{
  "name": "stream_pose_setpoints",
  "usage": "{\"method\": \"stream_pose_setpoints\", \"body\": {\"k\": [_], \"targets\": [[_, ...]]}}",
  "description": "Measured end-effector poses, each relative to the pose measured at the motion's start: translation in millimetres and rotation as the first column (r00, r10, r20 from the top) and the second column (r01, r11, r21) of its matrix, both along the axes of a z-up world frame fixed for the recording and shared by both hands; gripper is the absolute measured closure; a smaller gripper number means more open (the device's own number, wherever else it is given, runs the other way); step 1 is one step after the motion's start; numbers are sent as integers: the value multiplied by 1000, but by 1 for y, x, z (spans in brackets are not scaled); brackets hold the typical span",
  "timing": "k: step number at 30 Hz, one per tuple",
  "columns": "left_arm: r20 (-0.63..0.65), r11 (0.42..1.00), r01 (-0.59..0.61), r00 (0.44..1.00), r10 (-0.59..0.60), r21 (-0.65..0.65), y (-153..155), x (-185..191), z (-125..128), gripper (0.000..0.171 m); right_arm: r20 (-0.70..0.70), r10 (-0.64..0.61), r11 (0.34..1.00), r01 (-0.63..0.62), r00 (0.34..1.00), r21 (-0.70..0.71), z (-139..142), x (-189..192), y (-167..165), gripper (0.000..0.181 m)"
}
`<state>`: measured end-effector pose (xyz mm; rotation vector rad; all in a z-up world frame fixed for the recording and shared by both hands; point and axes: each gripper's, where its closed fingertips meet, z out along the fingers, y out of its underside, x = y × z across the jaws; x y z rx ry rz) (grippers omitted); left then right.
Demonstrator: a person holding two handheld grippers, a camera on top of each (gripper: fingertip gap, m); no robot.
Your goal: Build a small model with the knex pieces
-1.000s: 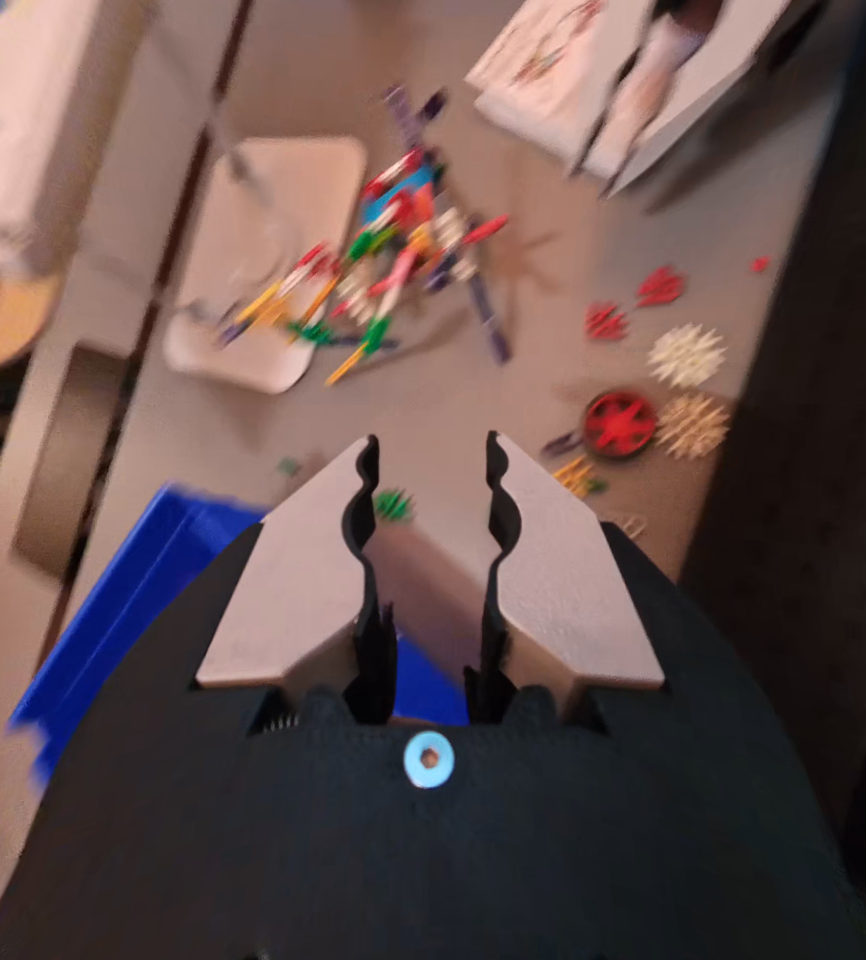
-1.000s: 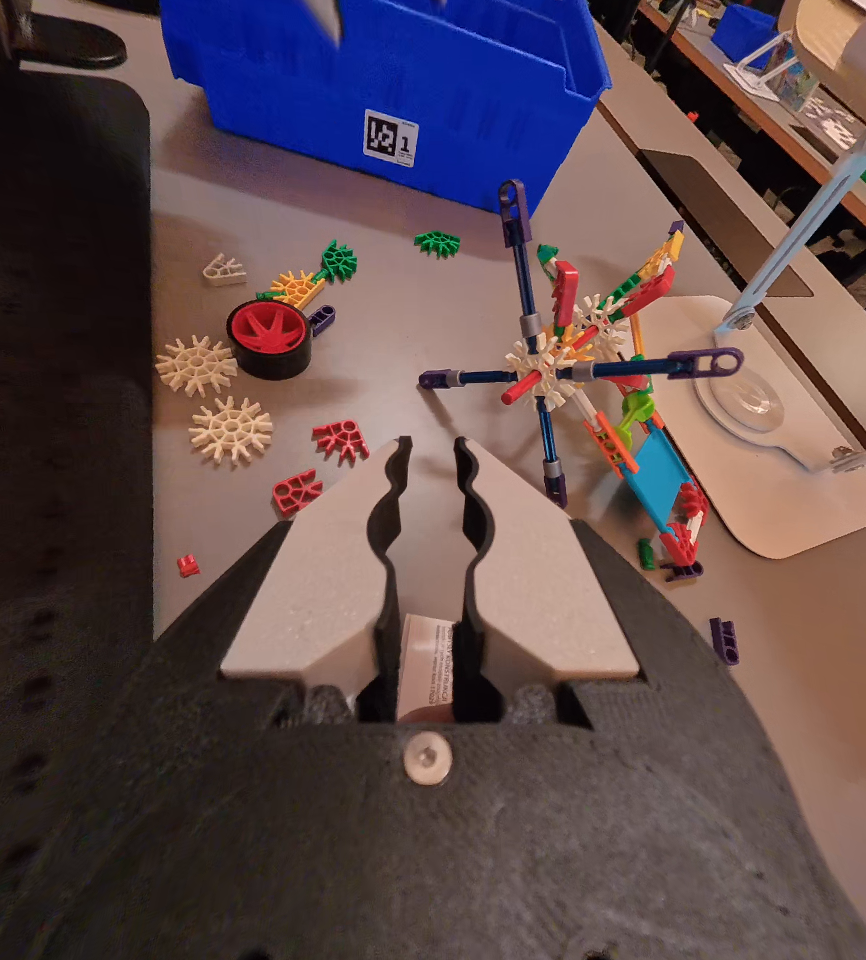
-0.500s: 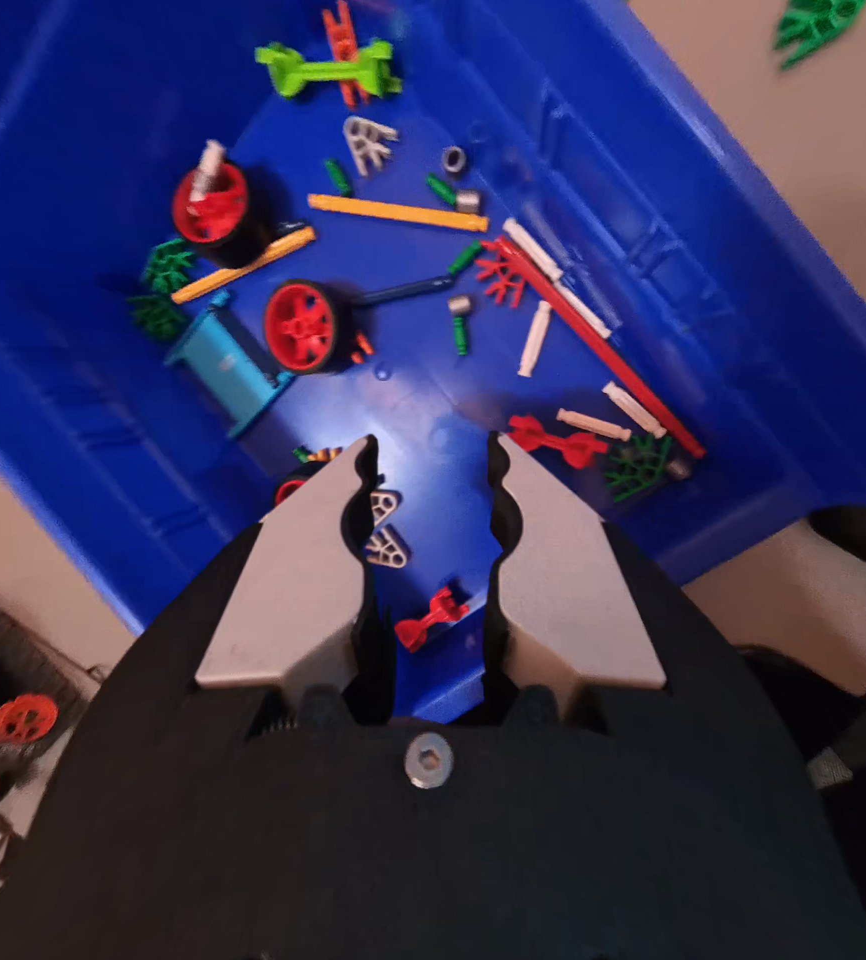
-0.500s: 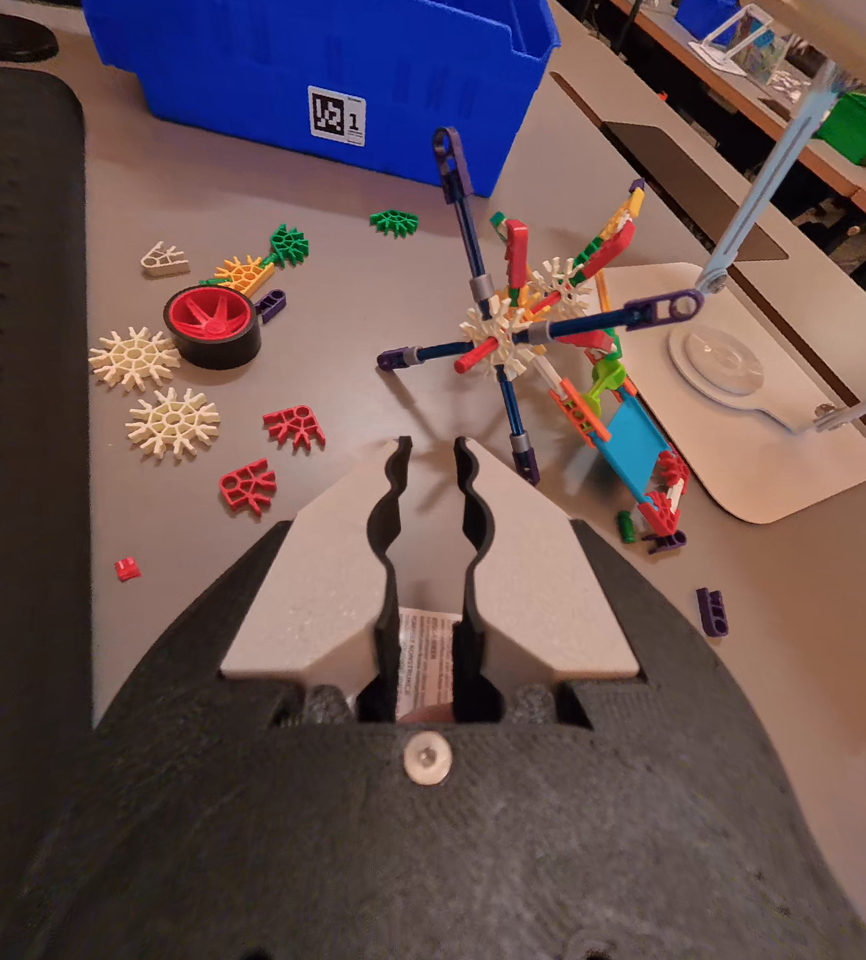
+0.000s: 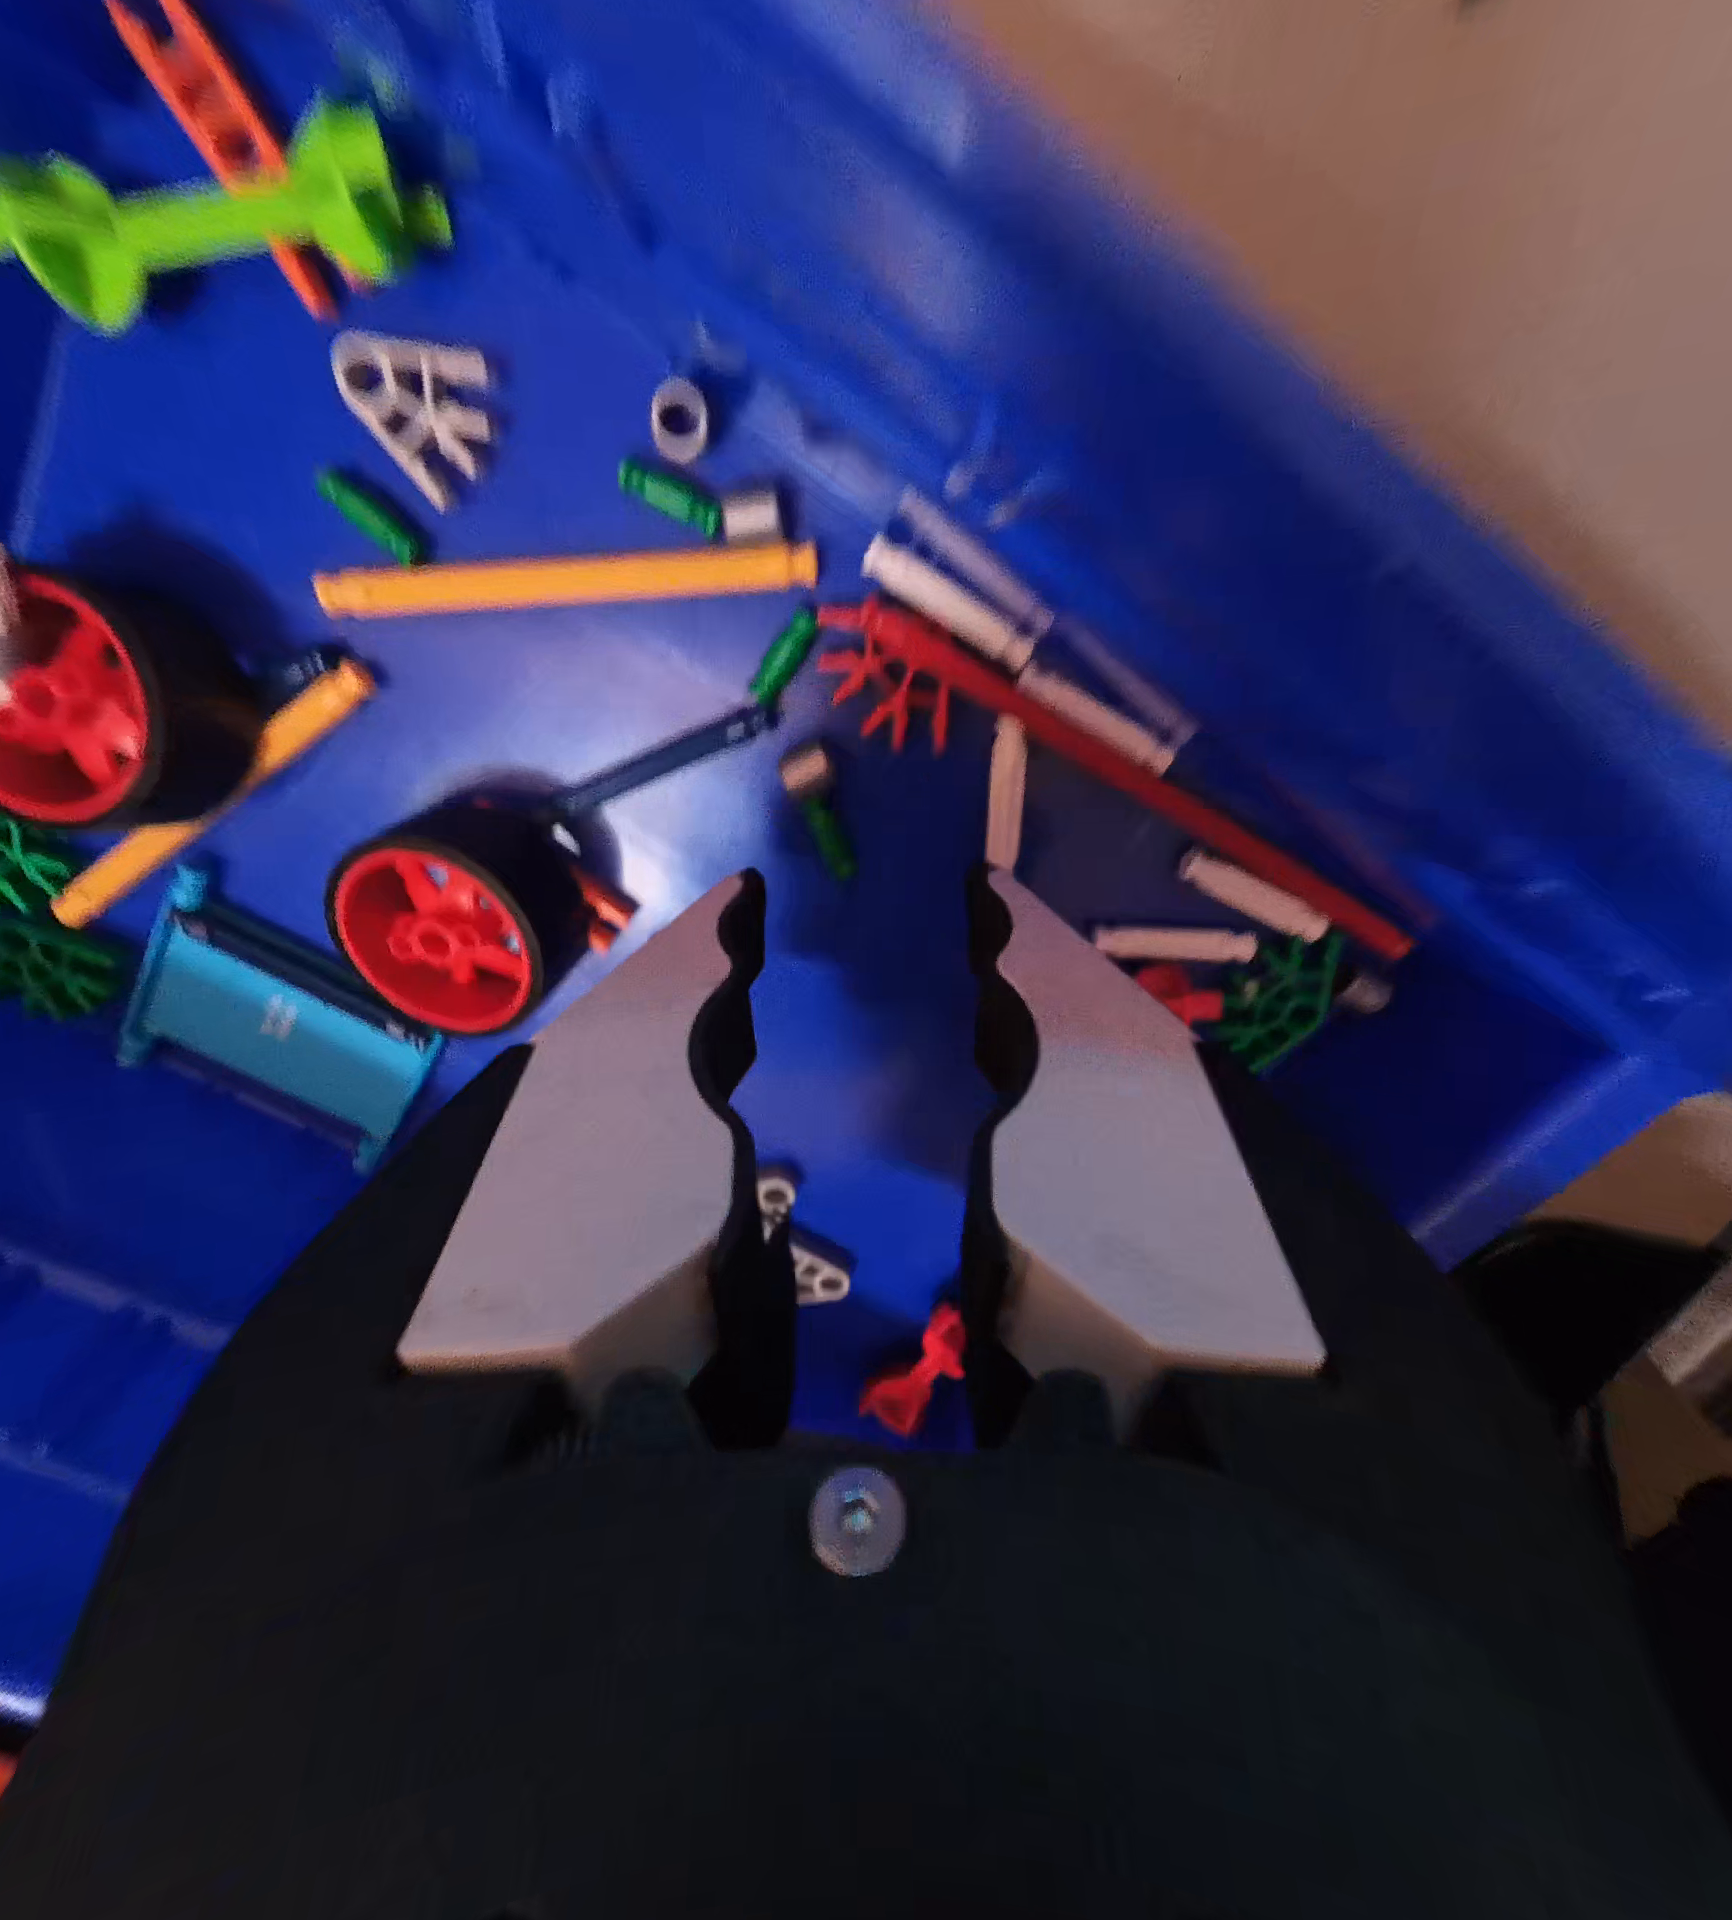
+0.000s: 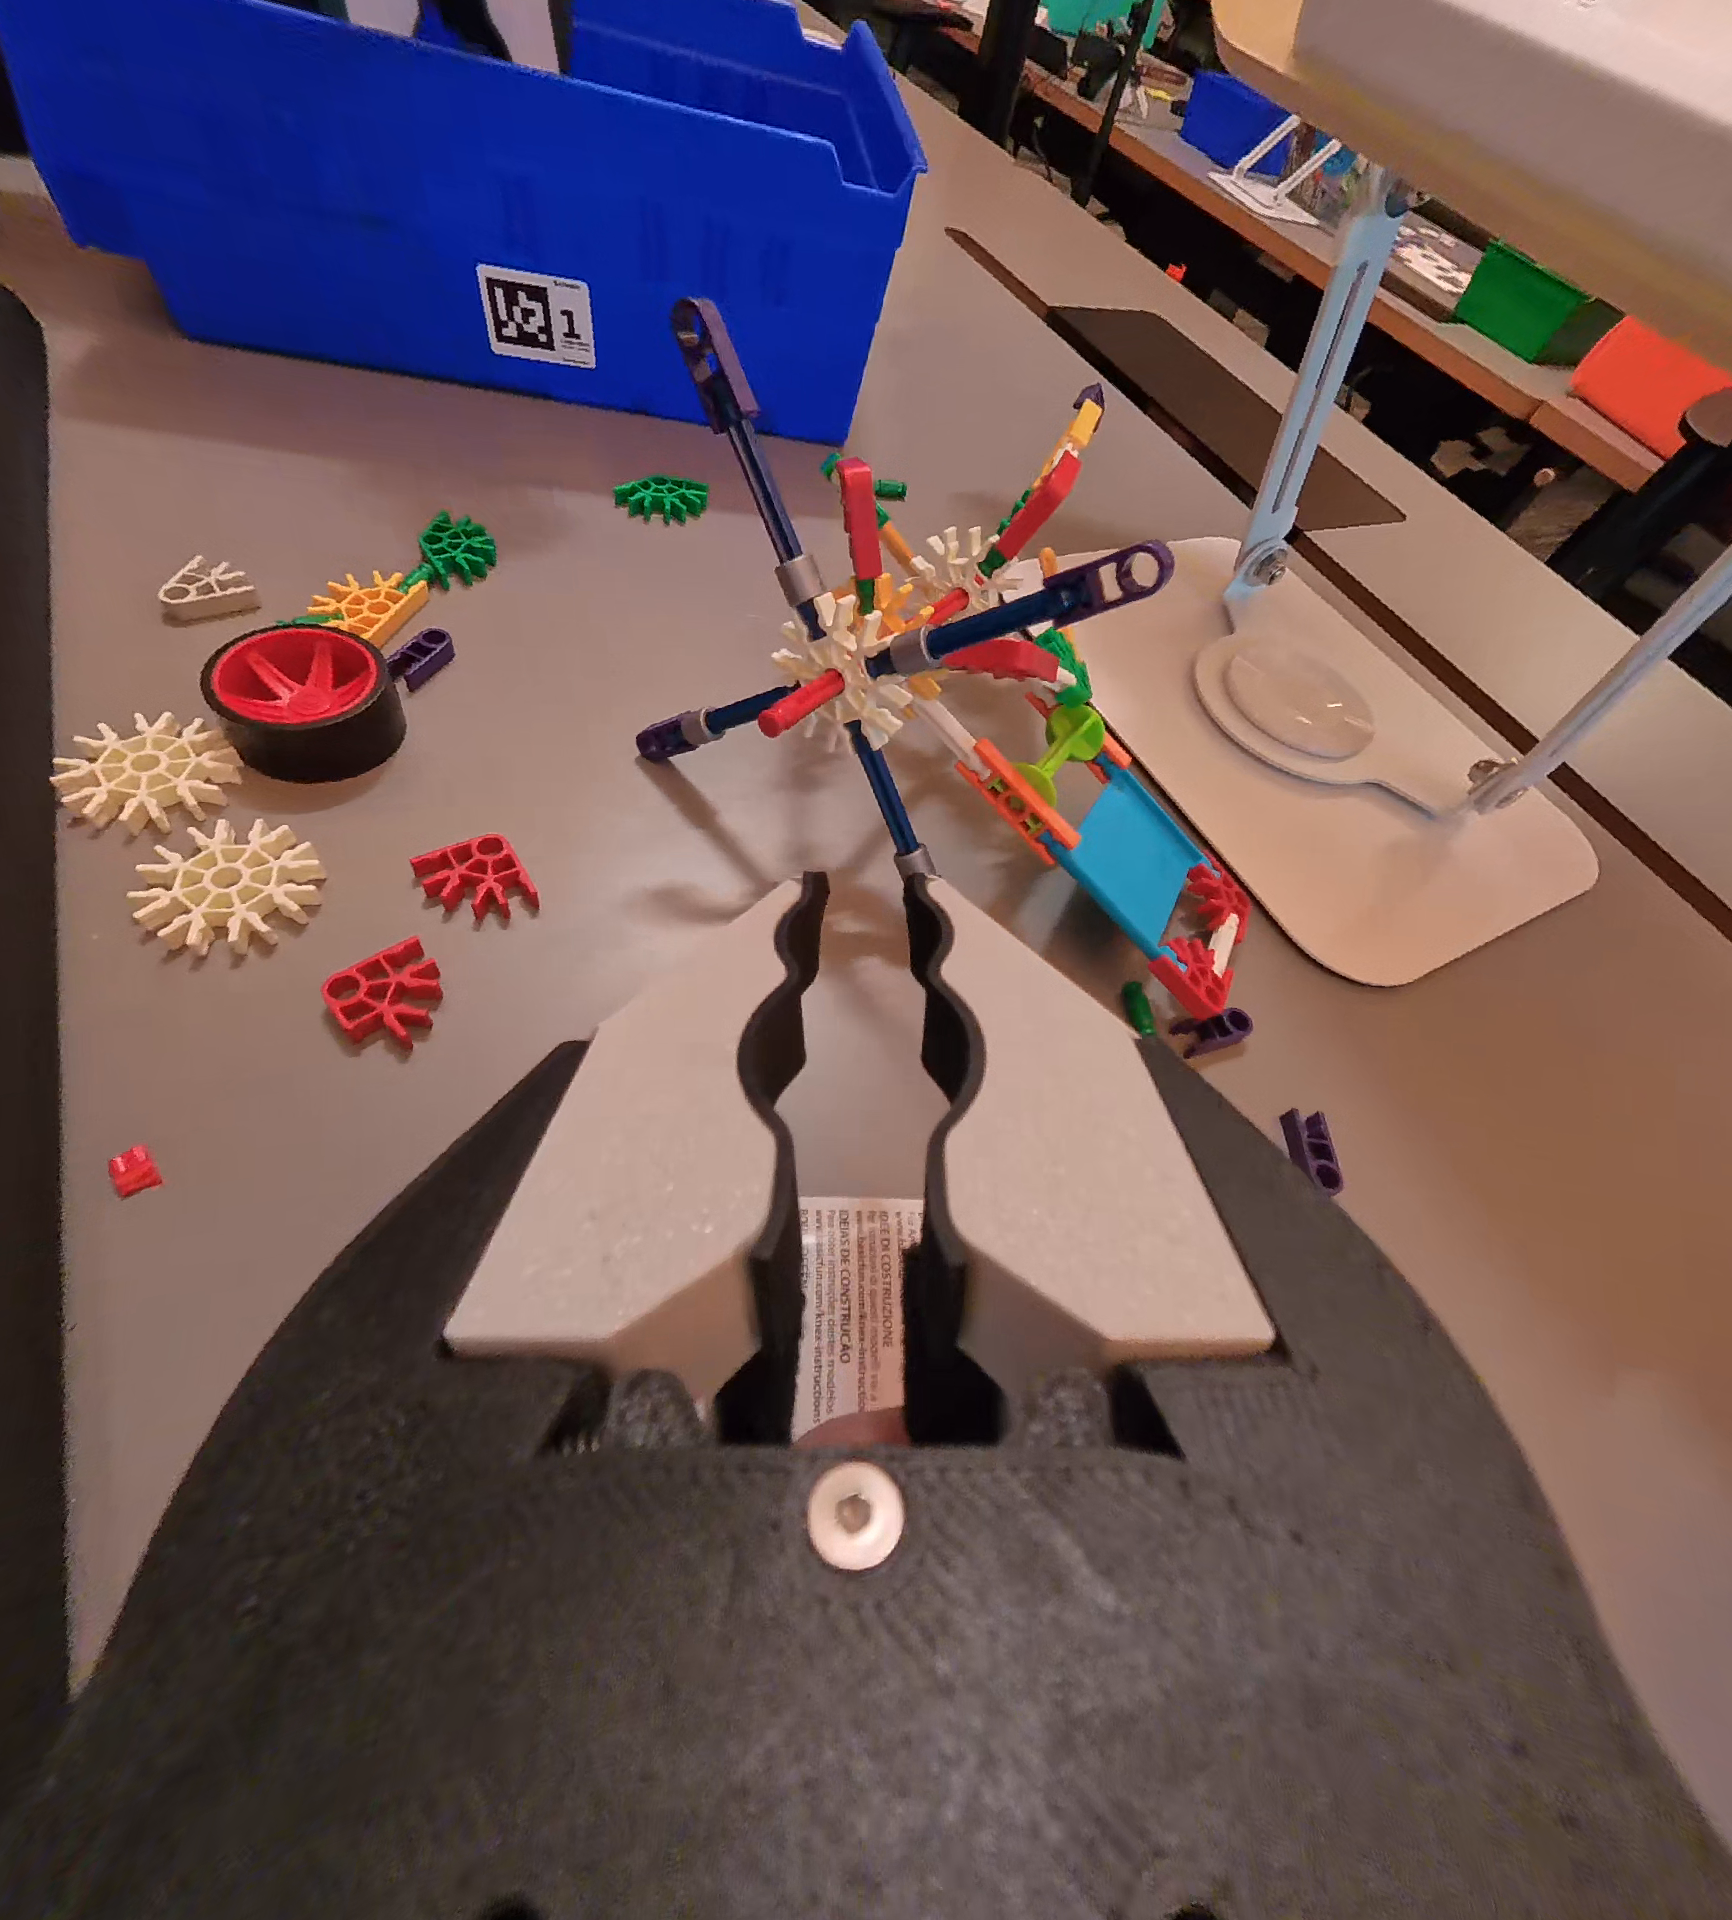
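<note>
Jaws apart, empty — left gripper (image 5: 862,914) over blurred blue bin (image 5: 1257,582)

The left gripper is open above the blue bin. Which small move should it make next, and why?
Probably lower the left gripper a little further into the blue bin. Its jaws are open and hold nothing, and loose pieces such as the short green rod lie on the floor just ahead.

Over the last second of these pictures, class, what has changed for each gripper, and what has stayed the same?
The left gripper swung from facing the table's loose pieces to looking down into the blue bin, then drew closer to the parts inside; it is open and empty throughout. The right gripper eased toward the colourful rod model, its jaws a little apart on nothing. The model, the red wheel and the scattered connectors did not move.
</note>
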<state>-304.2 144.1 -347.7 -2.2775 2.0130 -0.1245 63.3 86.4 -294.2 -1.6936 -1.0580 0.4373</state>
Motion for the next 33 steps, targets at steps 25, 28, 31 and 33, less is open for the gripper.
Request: {"method": "stream_pose_setpoints", "body": {"k": [25, 28, 31, 33], "targets": [[50, 932, 356, 934, -353, -70, -4, 23, -9, 135, -10, -47, 999, 47, 999, 10, 1, 8, 9, 167], [97, 934, 354, 932, -348, -46, -1, 28, -11, 137, -6, -50, 999, 50, 999, 10, 0, 8, 10, 167], [132, 929, 368, 923, -361, -32, -2, 33, -11, 143, -3, -51, 999, 51, 999, 12, 1, 8, 10, 167], [152, 926, 377, 916, -371, -12, -2, 39, -11, 151, -2, -52, 999, 52, 999, 15, 1, 8, 10, 167]]}}
